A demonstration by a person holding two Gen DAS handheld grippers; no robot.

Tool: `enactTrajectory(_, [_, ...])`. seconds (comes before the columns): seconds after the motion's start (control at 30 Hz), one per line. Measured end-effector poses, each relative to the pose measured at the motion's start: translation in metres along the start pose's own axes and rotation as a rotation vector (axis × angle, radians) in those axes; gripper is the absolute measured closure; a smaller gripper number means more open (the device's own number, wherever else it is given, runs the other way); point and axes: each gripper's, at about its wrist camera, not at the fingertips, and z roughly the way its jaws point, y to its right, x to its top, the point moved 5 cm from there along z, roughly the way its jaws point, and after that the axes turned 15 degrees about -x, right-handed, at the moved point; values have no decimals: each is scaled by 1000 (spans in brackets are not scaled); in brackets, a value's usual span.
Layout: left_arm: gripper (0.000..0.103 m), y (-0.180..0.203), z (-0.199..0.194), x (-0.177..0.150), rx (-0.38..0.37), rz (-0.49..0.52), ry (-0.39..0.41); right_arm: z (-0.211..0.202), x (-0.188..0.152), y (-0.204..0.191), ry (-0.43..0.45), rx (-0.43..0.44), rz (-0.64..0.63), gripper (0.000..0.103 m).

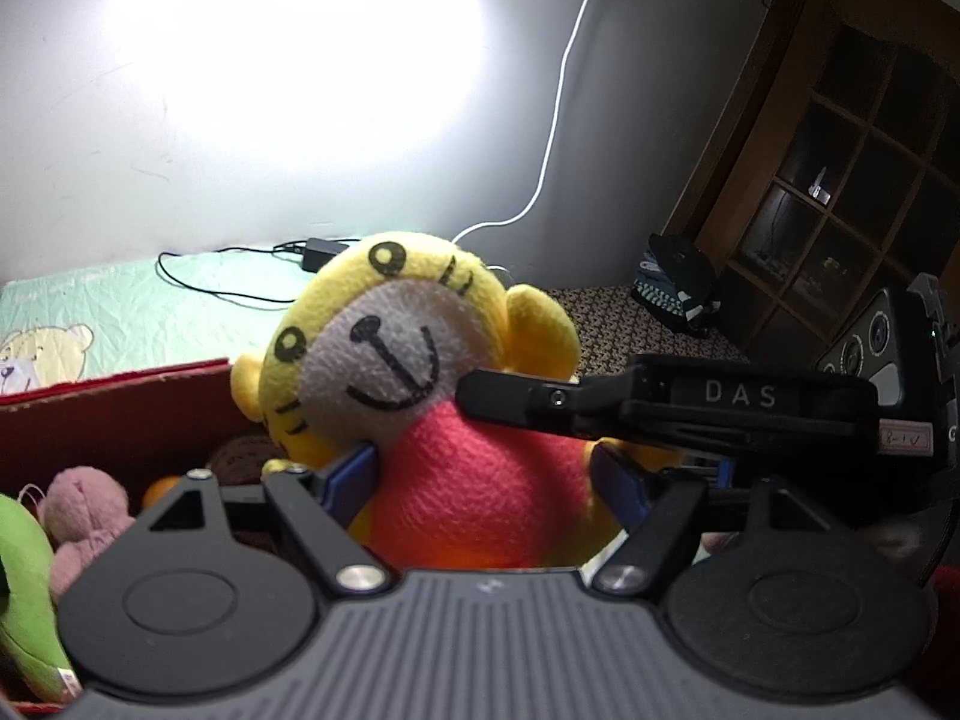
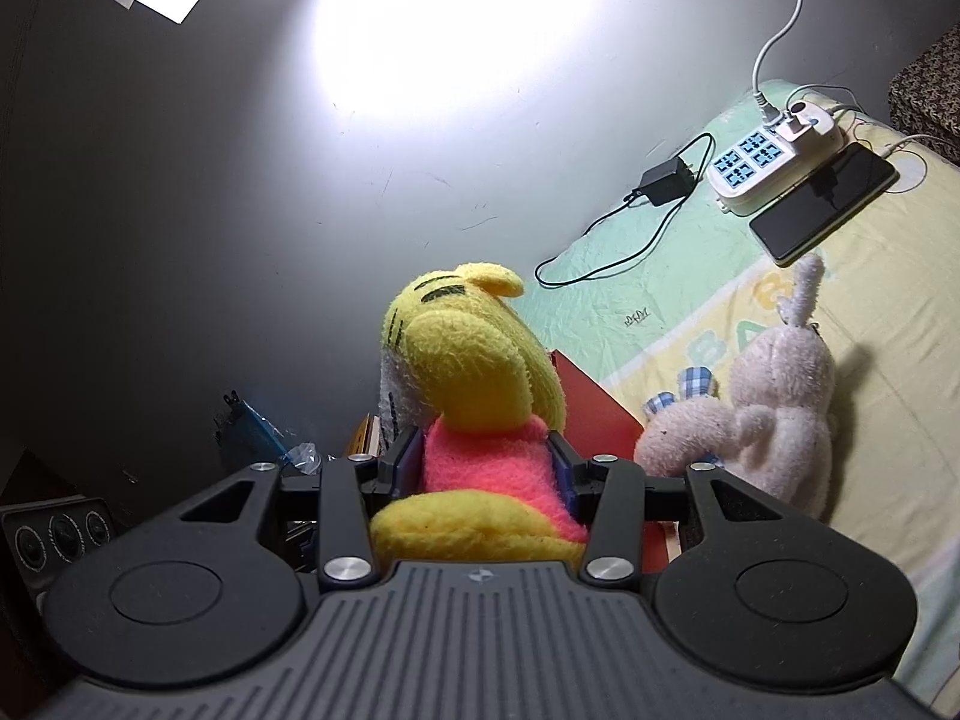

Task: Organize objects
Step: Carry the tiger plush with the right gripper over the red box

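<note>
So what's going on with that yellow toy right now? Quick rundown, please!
Left gripper and right gripper: jaws both clamped on yellow tiger plush. Held above red box. Nothing in the way.

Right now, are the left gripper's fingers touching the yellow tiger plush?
Touching. In the left wrist view, the left gripper has both blue pads pressed into the red body of the yellow tiger plush, with no gap on either side.

Both the left gripper (image 1: 486,474) and right gripper (image 2: 486,468) are showing ribbed grey housings, black round-lobed linkage arms with silver screws, and blue finger pads (image 1: 345,480); "DAS" is showing in white on the right one's black side.
</note>
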Motion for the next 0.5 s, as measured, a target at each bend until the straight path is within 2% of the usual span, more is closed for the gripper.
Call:
enactTrajectory(0.3, [26, -40, 2, -1, 65, -13, -36, 44, -14, -16, 6, -60, -12, 57])
enactTrajectory(0.5, [25, -61, 6, -7, 66, -34, -49, 57, -21, -15, 41, -96, -41, 57])
